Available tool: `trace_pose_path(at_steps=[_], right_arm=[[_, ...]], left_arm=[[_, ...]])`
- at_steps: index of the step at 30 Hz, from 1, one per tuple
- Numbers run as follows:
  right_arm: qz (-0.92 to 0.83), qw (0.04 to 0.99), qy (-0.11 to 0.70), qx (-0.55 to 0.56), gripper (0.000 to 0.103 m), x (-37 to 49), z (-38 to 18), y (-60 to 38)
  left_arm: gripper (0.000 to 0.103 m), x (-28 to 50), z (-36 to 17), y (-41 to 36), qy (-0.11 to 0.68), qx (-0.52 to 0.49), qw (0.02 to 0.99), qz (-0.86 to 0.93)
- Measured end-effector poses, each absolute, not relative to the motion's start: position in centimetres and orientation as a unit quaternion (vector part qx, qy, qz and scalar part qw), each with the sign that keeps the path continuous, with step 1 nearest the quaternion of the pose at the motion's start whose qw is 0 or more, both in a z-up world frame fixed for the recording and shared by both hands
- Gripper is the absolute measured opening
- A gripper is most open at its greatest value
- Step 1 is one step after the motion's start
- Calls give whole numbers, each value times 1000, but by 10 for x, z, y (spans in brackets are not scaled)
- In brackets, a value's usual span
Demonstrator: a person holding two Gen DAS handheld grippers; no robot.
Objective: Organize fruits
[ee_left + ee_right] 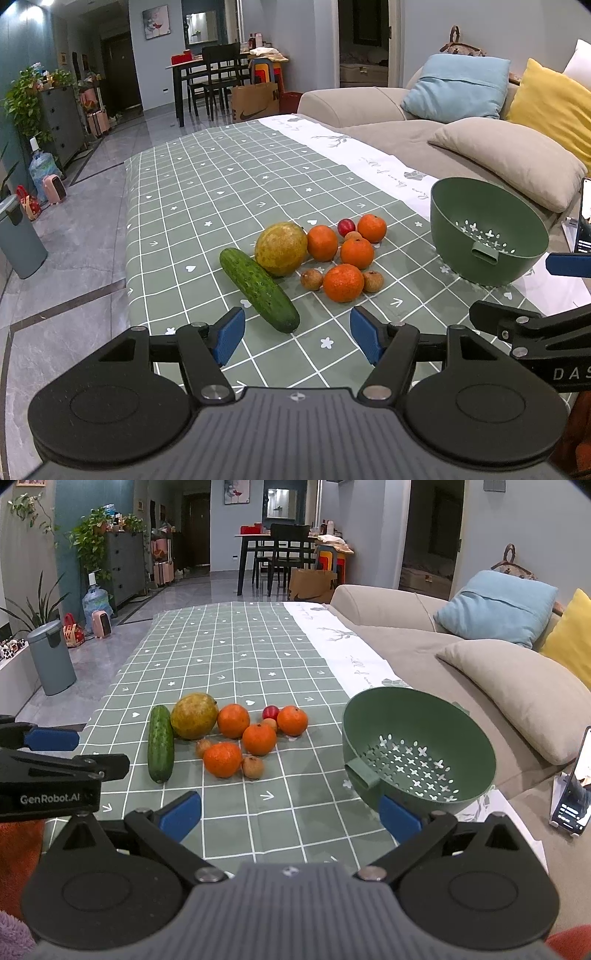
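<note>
You are working in a home living room: a sofa (pixel 424 627) with cushions (pixel 496 607), a dining table (pixel 258 541), houseplants (pixel 92 535).

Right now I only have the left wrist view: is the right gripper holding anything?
Observer: No. The right gripper is open, fingers wide apart, nothing between them.
Operator: Is the green colander empty?
Observer: Yes. The right wrist view shows its whole perforated bottom, with no fruit inside.
Operator: What is that at my far right edge?
Observer: A phone propped on a stand, screen lit.
</note>
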State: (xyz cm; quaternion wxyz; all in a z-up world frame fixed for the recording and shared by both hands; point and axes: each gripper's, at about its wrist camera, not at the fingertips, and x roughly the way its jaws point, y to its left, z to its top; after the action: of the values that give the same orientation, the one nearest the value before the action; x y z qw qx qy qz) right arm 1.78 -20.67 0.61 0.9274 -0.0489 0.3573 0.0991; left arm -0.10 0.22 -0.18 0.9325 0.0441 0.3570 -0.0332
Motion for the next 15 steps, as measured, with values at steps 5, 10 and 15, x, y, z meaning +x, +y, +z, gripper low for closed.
trace_pose_path(at_steps=[5, 10, 15], right_arm=[[99, 927, 358, -49, 98, 19, 6, -206], [97, 926, 362, -48, 98, 20, 5, -206], [96, 924, 366, -48, 98, 21, 4, -206]], left_arm=[[77, -1, -2, 2, 357, 44, 933, -33], [77, -1, -2, 1, 358, 45, 932, -34], [77, -1, -3, 1, 358, 44, 932, -35]])
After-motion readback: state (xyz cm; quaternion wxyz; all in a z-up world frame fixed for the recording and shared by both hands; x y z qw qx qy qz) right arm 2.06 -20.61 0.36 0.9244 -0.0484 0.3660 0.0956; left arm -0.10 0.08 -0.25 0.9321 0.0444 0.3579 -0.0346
